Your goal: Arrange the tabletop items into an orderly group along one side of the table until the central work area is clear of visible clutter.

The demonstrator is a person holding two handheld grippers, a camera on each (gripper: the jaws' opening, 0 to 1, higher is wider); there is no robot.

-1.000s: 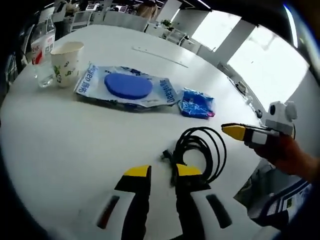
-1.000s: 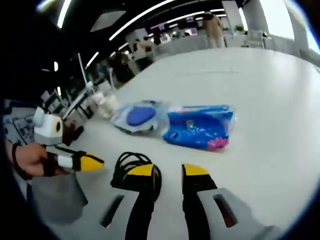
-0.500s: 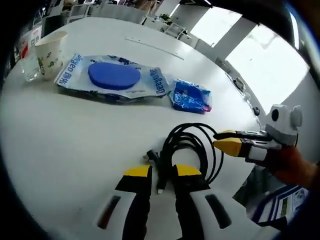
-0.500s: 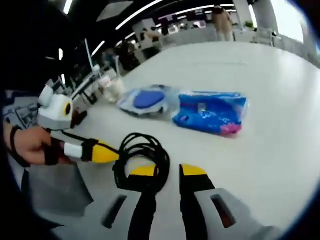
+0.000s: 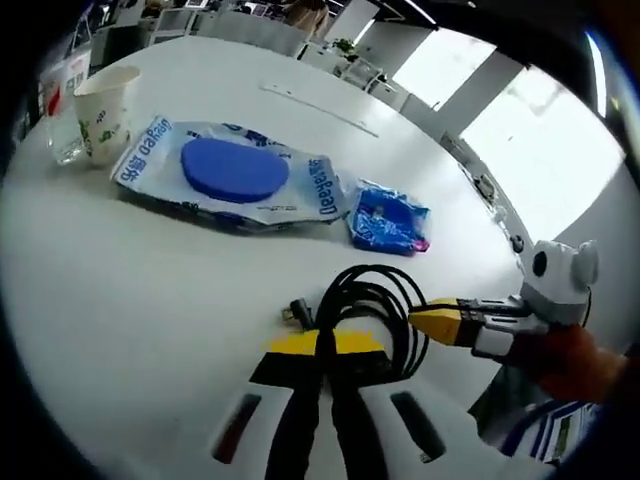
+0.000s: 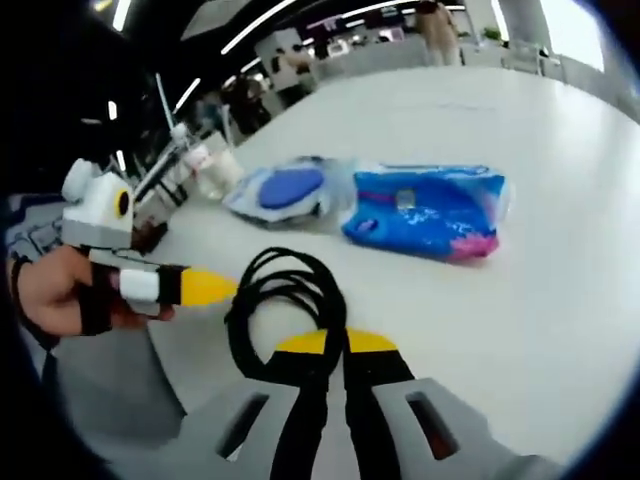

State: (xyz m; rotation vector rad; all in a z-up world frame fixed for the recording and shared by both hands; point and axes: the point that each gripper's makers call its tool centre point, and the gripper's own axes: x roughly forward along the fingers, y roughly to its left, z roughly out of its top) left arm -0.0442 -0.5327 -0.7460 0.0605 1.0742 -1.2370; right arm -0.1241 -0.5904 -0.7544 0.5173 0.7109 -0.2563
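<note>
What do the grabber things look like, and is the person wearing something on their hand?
Each gripper has black jaws with yellow tips on a pale grey body with dark slots. The hand wears a black fingerless glove and wrist strap.

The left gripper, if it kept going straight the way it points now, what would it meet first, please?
The left gripper looks shut on the black cable already. Straight beyond the coil, it would probably meet the small blue pack first, though depth is unclear.

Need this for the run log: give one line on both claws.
left claw: shut on coiled black cable | right claw: shut on same cable | crinkled blue plastic packet: untouched
</note>
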